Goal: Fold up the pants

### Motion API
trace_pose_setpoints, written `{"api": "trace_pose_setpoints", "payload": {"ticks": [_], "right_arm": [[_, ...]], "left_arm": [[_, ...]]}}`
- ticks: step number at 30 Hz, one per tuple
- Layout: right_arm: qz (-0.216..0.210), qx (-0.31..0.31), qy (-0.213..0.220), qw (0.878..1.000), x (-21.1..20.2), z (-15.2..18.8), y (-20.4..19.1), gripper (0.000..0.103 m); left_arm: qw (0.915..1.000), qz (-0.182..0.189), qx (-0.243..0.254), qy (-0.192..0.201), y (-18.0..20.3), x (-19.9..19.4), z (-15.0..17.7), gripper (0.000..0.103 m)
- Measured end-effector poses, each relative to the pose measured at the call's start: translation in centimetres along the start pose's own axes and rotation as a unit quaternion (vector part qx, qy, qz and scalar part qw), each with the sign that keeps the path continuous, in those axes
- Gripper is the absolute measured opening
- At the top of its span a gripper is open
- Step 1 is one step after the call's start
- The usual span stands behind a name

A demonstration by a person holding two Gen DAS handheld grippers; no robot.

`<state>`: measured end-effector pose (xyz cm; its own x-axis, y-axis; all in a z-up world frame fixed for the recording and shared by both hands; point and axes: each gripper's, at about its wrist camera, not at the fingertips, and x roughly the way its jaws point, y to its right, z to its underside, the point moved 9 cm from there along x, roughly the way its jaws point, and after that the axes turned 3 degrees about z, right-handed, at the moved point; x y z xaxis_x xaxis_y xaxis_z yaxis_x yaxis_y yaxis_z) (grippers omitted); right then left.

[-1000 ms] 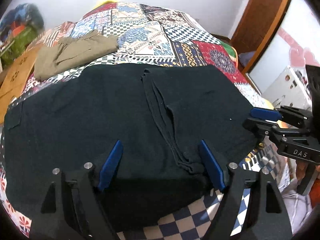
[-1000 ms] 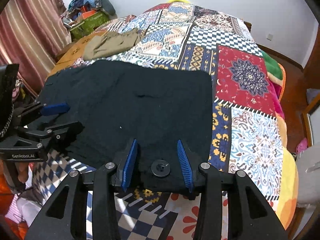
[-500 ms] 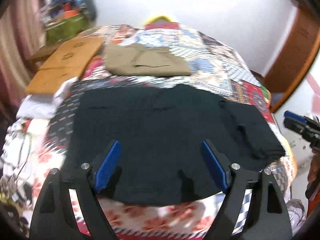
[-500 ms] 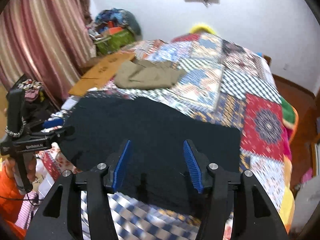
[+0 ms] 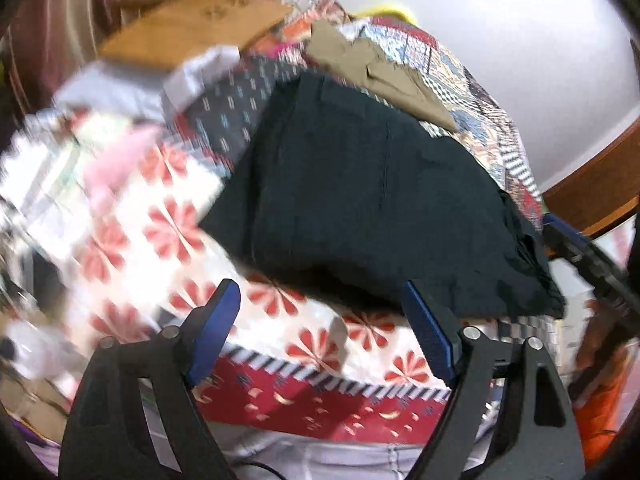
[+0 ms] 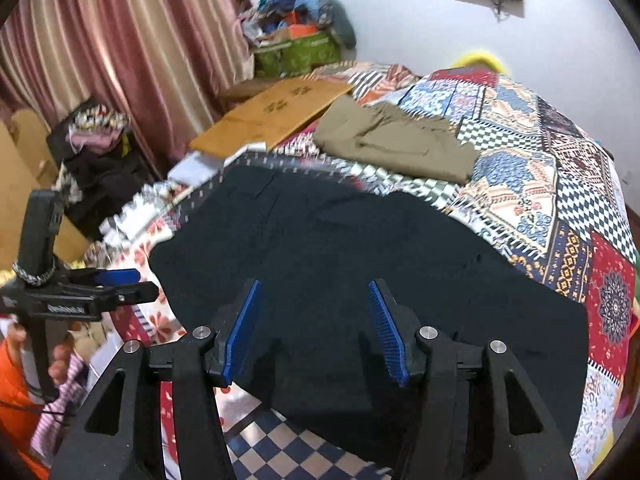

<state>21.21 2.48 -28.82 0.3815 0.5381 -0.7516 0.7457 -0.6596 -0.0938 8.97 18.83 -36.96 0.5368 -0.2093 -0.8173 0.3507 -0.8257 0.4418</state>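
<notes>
Dark, nearly black pants (image 6: pixel 360 248) lie spread flat on the patchwork bed; in the left wrist view the pants (image 5: pixel 372 208) run from the middle to the right. My left gripper (image 5: pixel 324 320) is open and empty, off the pants' left edge over the flowered bedcover. It also shows at the left of the right wrist view (image 6: pixel 120 284). My right gripper (image 6: pixel 316 320) is open and empty, just above the near edge of the pants. It shows at the right rim of the left wrist view (image 5: pixel 580 248).
Folded khaki pants (image 6: pixel 392 144) lie farther back on the quilt (image 6: pixel 540 168). A flat cardboard sheet (image 6: pixel 272 116) leans at the bed's left side. Piles of clothes (image 6: pixel 96 148) and a pink curtain (image 6: pixel 100 40) stand to the left.
Both grippers have pulled back and swung left along the bed. The right gripper no longer has the waistband between its fingers. The left gripper has moved off the pants.
</notes>
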Motion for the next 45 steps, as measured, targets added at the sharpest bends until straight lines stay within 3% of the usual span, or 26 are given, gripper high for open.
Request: {"api": "trace_pose_setpoints", "payload": {"ticks": [3, 9, 15, 21, 26, 31, 41, 45], "right_arm": [[0.015, -0.016, -0.017, 1.000, 1.0, 1.0, -0.2, 0.052], [0.019, -0.026, -0.073, 0.997, 3.7, 3.3, -0.2, 0.052], [0.038, -0.063, -0.074, 0.994, 4.0, 3.7, -0.9, 0.054], [0.030, -0.057, -0.075, 0.995, 4.2, 3.8, -1.0, 0.055], [0.025, -0.056, -0.075, 0.995, 4.4, 3.8, -1.1, 0.056], [0.022, -0.055, -0.075, 0.995, 4.6, 3.8, -1.2, 0.056], [-0.009, -0.003, -0.072, 0.997, 3.5, 3.2, -0.5, 0.056], [-0.019, 0.030, -0.049, 0.998, 1.4, 2.3, 0.8, 0.056]], "left_arm": [[0.9990, 0.034, -0.024, -0.018, 0.0, 1.1, 0.9, 0.083], [0.9954, 0.086, -0.039, -0.015, 1.5, 1.4, 0.6, 0.085], [0.9935, 0.089, -0.068, -0.020, 0.9, 3.3, 0.0, 0.085], [0.9964, 0.064, -0.055, -0.002, 1.0, 4.7, -1.4, 0.084], [0.9986, 0.029, -0.042, 0.013, 0.5, 5.9, -2.8, 0.069], [0.9989, -0.020, -0.028, 0.033, 0.2, 6.6, -4.1, 0.047], [0.9941, -0.064, 0.020, 0.085, 1.4, 4.4, -5.4, 0.032], [0.9894, -0.079, 0.053, 0.110, 2.8, 2.6, -6.2, 0.028]]}}
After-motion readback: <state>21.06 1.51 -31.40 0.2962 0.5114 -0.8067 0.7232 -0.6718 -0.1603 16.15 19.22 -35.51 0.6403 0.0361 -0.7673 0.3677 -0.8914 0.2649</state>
